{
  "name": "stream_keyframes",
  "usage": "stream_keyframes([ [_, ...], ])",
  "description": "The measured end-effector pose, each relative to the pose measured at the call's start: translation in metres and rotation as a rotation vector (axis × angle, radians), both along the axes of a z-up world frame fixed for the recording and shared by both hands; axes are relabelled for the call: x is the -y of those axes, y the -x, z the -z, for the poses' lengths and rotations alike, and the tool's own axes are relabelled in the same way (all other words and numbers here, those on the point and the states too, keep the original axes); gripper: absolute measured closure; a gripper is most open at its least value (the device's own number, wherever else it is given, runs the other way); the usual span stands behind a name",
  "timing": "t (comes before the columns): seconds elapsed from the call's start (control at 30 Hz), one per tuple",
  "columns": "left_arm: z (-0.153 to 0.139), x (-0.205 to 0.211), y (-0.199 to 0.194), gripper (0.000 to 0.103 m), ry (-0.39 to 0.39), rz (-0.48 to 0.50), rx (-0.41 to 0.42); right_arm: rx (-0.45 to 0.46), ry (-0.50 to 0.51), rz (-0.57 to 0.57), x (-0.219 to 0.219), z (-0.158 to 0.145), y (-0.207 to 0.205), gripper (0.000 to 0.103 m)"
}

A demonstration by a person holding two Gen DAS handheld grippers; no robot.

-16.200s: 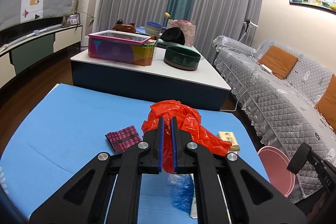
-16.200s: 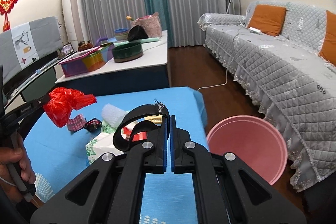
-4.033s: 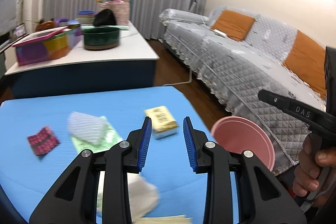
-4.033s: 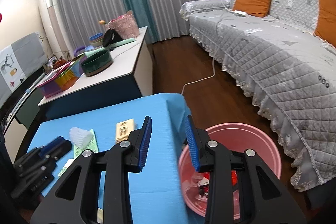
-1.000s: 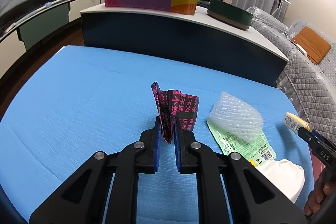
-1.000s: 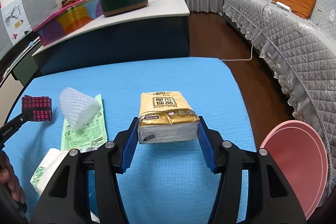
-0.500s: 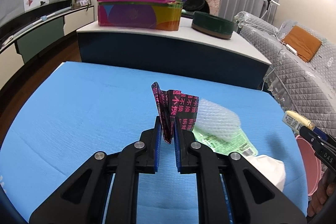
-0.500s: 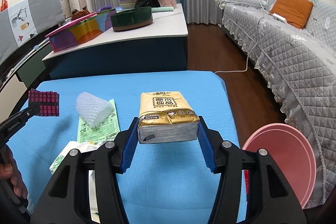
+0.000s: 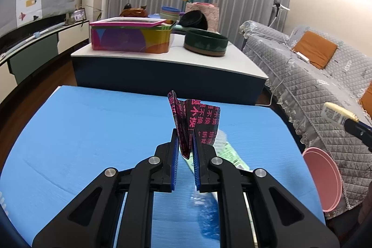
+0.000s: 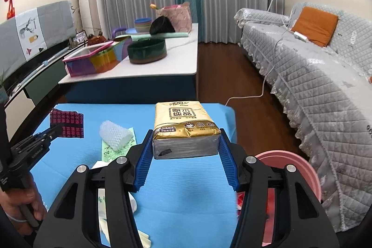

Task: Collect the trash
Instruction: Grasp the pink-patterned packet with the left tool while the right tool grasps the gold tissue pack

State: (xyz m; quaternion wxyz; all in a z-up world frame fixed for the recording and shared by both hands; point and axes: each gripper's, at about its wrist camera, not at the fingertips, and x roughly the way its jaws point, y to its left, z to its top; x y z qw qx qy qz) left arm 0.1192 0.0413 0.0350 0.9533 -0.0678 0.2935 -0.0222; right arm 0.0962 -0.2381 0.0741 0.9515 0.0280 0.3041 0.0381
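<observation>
both tools have risen off the blue worktop (image 10: 190, 190): left tool (image 9: 185, 145) pinching the black-pink wrapper (image 9: 197, 122), right tool (image 10: 186, 155) clamping the tissue pack (image 10: 184, 129) (carry step); next, swing each over the pink bin (image 10: 300, 169), right of the right tool.

Both grippers are built of matte black plastic. On the left gripper (image 9: 185, 150), two angular linkage arms are joined by round silver screws, and the narrow fingers (image 9: 174, 155) are lined inside with flat blue pads. On the right gripper (image 10: 184, 159), the same black arms and silver screws are seen, but the blue pads (image 10: 142, 165) are ribbed along their edges. White lettering is printed on the black handle of the left gripper, too small to be read. The hand (image 10: 21, 208) is seen bare; no sleeve is visible.
</observation>
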Motion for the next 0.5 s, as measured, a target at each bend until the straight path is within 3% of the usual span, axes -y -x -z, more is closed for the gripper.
stream_keyframes([
  [0.27, -0.004, 0.014, 0.007, 0.092, -0.006, 0.033, 0.007, 0.024, 0.000, 0.035, 0.029, -0.012, 0.027, 0.049],
  [0.5, -0.005, 0.037, 0.011, 0.092, -0.017, 0.078, 0.012, 0.010, -0.032, 0.103, 0.056, 0.007, 0.037, 0.049],
])
